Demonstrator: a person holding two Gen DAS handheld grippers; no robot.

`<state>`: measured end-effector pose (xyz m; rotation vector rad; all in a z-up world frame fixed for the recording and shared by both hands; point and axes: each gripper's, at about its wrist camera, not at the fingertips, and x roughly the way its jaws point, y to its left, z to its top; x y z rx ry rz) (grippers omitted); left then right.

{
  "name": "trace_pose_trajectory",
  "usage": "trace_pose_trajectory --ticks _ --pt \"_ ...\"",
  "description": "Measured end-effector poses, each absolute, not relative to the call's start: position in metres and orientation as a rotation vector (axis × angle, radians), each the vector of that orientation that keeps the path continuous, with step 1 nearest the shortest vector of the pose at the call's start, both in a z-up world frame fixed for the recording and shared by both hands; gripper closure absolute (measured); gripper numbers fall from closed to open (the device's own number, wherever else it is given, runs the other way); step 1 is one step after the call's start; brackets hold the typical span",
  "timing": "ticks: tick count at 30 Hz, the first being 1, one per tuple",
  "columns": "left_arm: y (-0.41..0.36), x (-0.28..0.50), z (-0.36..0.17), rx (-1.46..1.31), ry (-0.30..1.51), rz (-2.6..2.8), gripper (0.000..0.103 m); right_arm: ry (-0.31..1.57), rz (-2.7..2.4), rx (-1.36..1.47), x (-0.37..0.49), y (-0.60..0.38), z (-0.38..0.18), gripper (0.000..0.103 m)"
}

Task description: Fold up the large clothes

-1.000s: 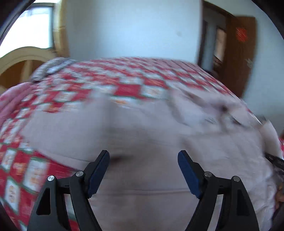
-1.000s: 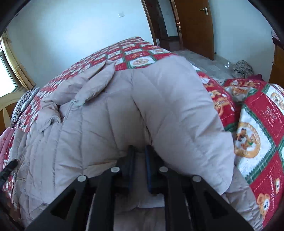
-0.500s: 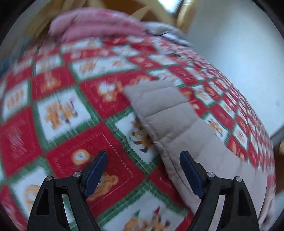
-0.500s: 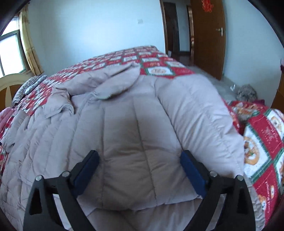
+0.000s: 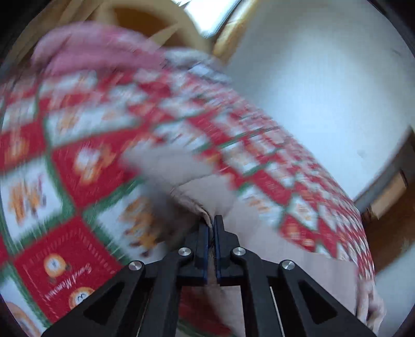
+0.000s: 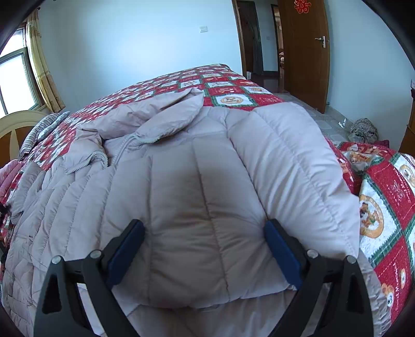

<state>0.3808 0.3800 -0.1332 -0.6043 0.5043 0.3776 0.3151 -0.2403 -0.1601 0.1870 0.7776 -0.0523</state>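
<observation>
A pale beige quilted coat (image 6: 77, 207) lies spread on a bed with a red, green and white bear-patterned bedspread (image 6: 228, 88). Its hood (image 6: 168, 116) points toward the far side. One sleeve (image 6: 285, 155) is folded across the body. My right gripper (image 6: 203, 228) hovers open over that sleeve's end, a finger on each side, its pads not pressing. In the blurred left wrist view, my left gripper (image 5: 211, 220) is shut on the edge of the coat's other sleeve (image 5: 207, 186), which lies out on the bedspread (image 5: 64, 181).
Pink bedding (image 5: 90, 51) and a cream headboard (image 5: 155, 23) lie beyond the left sleeve. A striped cloth (image 6: 41, 129) lies near the headboard. A brown door (image 6: 306, 51) and a bundle on the floor (image 6: 363, 129) are past the bed's far right edge.
My left gripper swung from the coat's body out to the far sleeve and shut on its edge. My right gripper let go of the folded sleeve and opened wide.
</observation>
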Motion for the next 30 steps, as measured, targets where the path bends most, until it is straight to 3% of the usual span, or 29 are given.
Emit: trace_pose_trajectory --ticks 5,9,16,21,22,24,26,27,30 --pt "0.265 0.352 -0.038 -0.269 0.29 0.091 0.101 0.776 -0.046 0.202 0.315 -0.242 -0.161 0.007" --pt "0.149 0.319 -0.007 0.009 0.211 -0.141 0.1 0.771 -0.041 0.214 0.314 -0.243 -0.161 0.007" --pt "-0.014 0.299 -0.074 0.264 0.375 -0.472 0.1 0.763 -0.031 0.242 0.313 -0.246 -0.161 0.007" --pt "-0.076 0.28 -0.136 0.522 0.557 -0.535 0.096 0.759 -0.023 0.266 0.313 -0.25 -0.16 0.007" --pt "-0.077 0.271 -0.137 0.56 0.549 -0.525 0.093 0.759 -0.022 0.268 0.313 -0.25 -0.16 0.007" --pt "-0.069 0.26 -0.135 0.58 0.554 -0.527 0.077 0.76 -0.022 0.271 0.313 -0.25 -0.161 0.007" --pt "-0.053 0.247 -0.134 0.583 0.566 -0.501 0.023 0.763 -0.022 0.271 0.314 -0.25 -0.161 0.006" --pt "-0.044 0.237 -0.133 0.599 0.559 -0.463 0.014 0.764 -0.023 0.27 0.314 -0.25 -0.161 0.006" --pt "-0.018 0.209 -0.13 0.621 0.531 -0.419 0.012 0.776 -0.039 0.256 0.315 -0.248 -0.159 0.007"
